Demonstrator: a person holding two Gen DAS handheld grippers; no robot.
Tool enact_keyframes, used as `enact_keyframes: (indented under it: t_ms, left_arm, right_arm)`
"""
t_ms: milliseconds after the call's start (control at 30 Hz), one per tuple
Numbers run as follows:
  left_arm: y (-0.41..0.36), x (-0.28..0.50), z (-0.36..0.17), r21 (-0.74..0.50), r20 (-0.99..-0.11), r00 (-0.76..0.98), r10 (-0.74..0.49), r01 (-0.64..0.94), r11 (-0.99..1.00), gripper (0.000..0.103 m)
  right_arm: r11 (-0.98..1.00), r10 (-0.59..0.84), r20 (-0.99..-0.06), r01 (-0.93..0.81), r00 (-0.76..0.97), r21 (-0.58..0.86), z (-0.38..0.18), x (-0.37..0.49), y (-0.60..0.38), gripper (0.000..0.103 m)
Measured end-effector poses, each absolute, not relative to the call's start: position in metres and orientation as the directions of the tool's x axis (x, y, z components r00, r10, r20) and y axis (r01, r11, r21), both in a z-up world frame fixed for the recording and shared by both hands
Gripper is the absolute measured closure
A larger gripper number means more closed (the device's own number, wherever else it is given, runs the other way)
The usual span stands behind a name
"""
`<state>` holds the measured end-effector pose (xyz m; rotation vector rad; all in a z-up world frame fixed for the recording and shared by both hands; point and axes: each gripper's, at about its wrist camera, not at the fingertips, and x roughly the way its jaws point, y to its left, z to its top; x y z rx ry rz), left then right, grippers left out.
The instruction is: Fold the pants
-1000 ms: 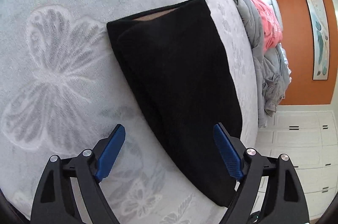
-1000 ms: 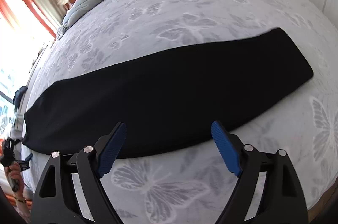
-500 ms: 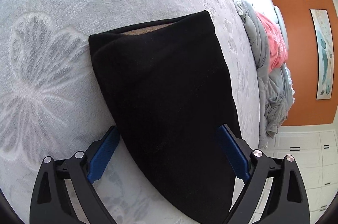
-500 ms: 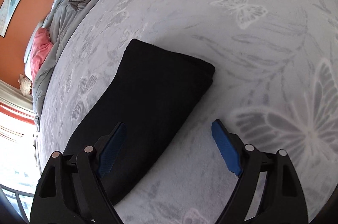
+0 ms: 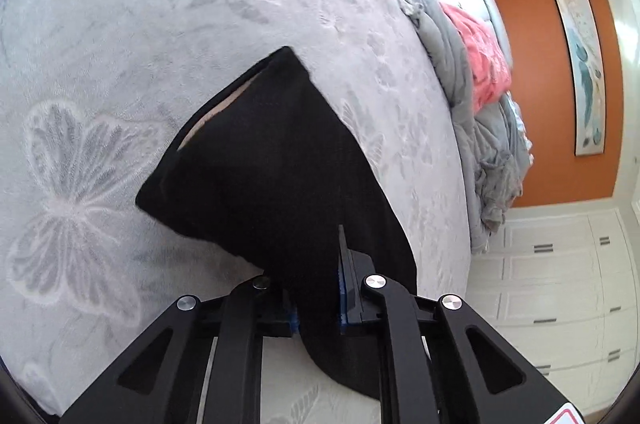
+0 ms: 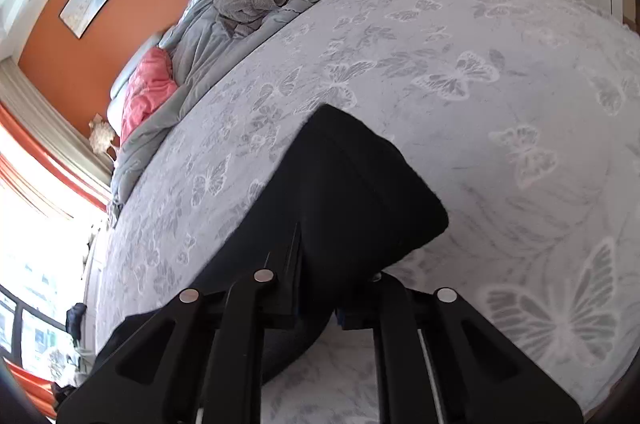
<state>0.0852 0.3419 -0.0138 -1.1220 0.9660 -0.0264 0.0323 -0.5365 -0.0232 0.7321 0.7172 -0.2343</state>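
Grey butterfly-print bed point(image 5: 120, 64) point(image 6: 520, 104). Black pants point(image 5: 272, 164) point(image 6: 360, 192) at centre, crumpled grey bedding point(image 5: 452, 64) point(image 6: 256, 0) and pink pillow point(image 5: 486, 64) point(image 6: 146, 84) at two o'clock in left view.

One pair of black pants point(image 5: 280, 176), two claws, left claw point(image 5: 318, 300) and right claw point(image 6: 316, 298), one bed point(image 5: 120, 44), one framed painting point(image 5: 586, 72).

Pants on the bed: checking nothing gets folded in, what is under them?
Around the black pants only the butterfly bedspread shows. Whatever lies directly beneath is covered by fabric.
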Motion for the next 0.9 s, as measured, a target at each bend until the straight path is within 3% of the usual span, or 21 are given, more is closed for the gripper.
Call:
enact_keyframes:
  t_ms: [167, 300, 367, 433, 533, 600, 667, 800, 900]
  left_arm:
    - [0.352, 0.06, -0.049, -0.659, -0.752, 0.467, -0.466, -0.571, 0.49, 0.092]
    - [0.358, 0.053, -0.065, -0.661, -0.747, 0.448, -0.492, -0.587, 0.468, 0.092]
    - [0.354, 0.052, -0.056, -0.642, -0.766, 0.443, -0.466, -0.56, 0.524, 0.091]
    - [0.354, 0.055, -0.065, -0.602, -0.797, 0.406, -0.447, -0.583, 0.545, 0.087]
    - [0.354, 0.044, -0.068, -0.585, -0.809, 0.409, -0.423, -0.632, 0.508, 0.076]
    - [0.345, 0.035, -0.042, -0.509, -0.859, 0.423, -0.289, -0.64, 0.575, 0.074]
    - [0.332, 0.027, -0.008, -0.429, -0.874, 0.467, -0.134, -0.611, 0.666, 0.073]
    - [0.301, 0.004, 0.05, -0.283, -0.791, 0.59, 0.162, -0.589, 0.757, 0.046]
    - [0.275, 0.003, 0.073, -0.251, -0.722, 0.659, 0.212, -0.534, 0.807, 0.043]
  right_arm:
    - [0.732, 0.037, -0.846, 0.562, 0.533, 0.386, -0.093, 0.016, -0.553, 0.092]
    - [0.692, 0.093, -0.799, 0.538, 0.595, 0.481, -0.094, -0.001, -0.561, 0.092]
    - [0.717, 0.071, -0.813, 0.538, 0.578, 0.444, -0.094, 0.001, -0.558, 0.092]
    - [0.71, 0.095, -0.854, 0.566, 0.511, 0.418, -0.12, 0.004, -0.559, 0.091]
    - [0.668, 0.147, -0.83, 0.565, 0.538, 0.485, -0.13, -0.003, -0.564, 0.085]
    - [0.665, 0.139, -0.83, 0.57, 0.541, 0.483, -0.125, -0.006, -0.565, 0.072]
    - [0.659, 0.092, -0.847, 0.606, 0.524, 0.447, -0.12, -0.012, -0.568, 0.069]
    - [0.52, -0.064, -0.75, 0.664, 0.658, 0.538, -0.079, -0.052, -0.589, 0.067]
    - [0.662, -0.134, -0.694, 0.585, 0.707, 0.468, -0.045, -0.047, -0.574, 0.067]
